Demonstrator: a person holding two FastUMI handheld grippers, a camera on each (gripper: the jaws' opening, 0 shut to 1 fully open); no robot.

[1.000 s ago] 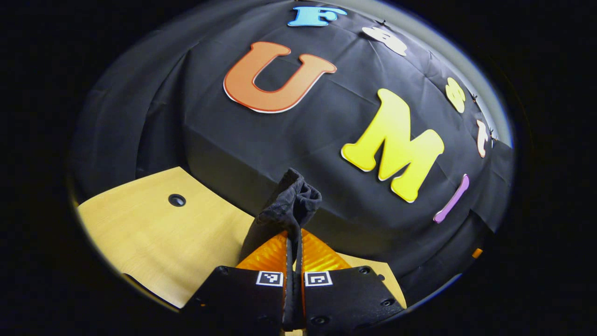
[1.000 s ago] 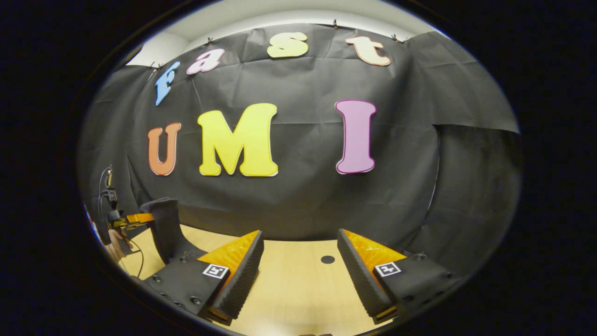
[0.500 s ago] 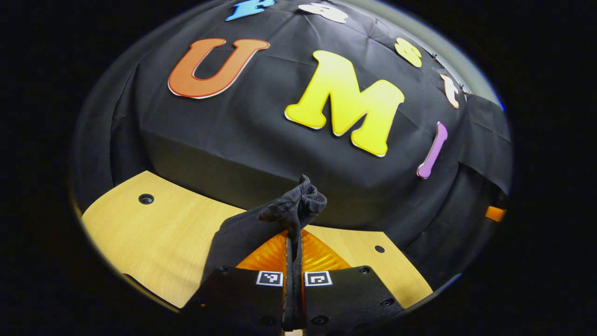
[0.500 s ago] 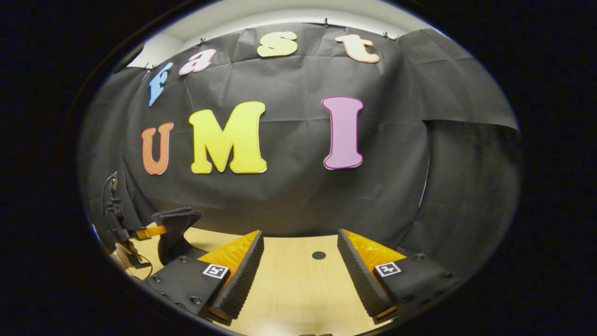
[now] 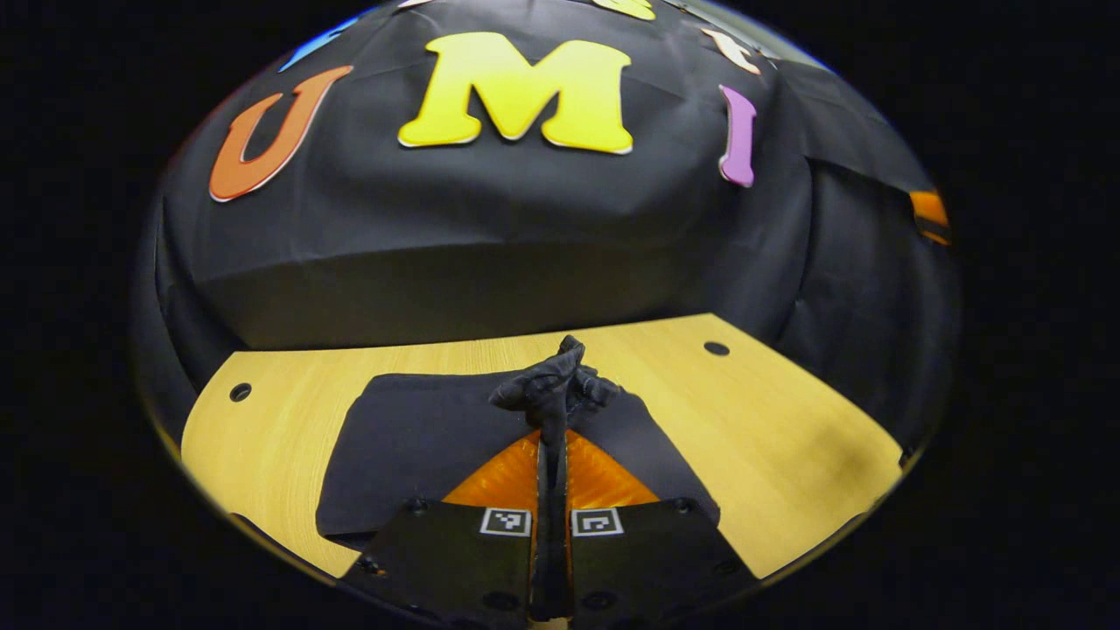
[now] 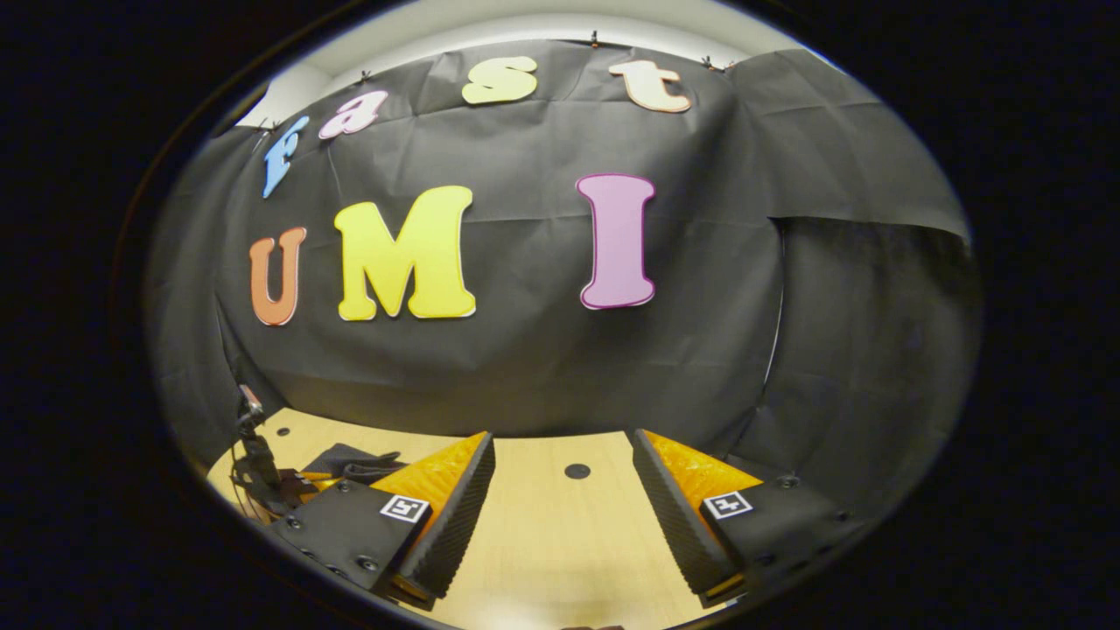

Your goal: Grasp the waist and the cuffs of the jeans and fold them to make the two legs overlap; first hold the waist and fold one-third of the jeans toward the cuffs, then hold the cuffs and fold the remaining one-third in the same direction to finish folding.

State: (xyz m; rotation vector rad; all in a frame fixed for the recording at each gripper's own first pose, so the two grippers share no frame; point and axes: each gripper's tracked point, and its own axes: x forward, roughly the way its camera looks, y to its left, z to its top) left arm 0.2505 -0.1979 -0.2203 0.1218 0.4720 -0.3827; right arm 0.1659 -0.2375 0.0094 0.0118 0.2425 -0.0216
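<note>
The dark jeans (image 5: 411,437) lie mostly flat on the wooden table (image 5: 787,429), folded into a broad patch. My left gripper (image 5: 551,437) is low over them and shut on a bunched edge of the fabric (image 5: 553,389), which sticks up just past the fingertips. In the right gripper view, the right gripper (image 6: 564,490) is open above bare table with nothing between its fingers. Far to its left, the left gripper (image 6: 262,464) shows low over the jeans (image 6: 350,459).
The tabletop has small round holes (image 5: 716,348) (image 5: 239,391) (image 6: 577,471). The black cloth wall (image 5: 490,262) closes off the table's far side and wraps round to the right. Bare wood lies to the right of the jeans.
My left gripper has swung down toward the table with the fabric, so the jeans that hung upright now lie on the wood. The right gripper stayed open and barely shifted.
</note>
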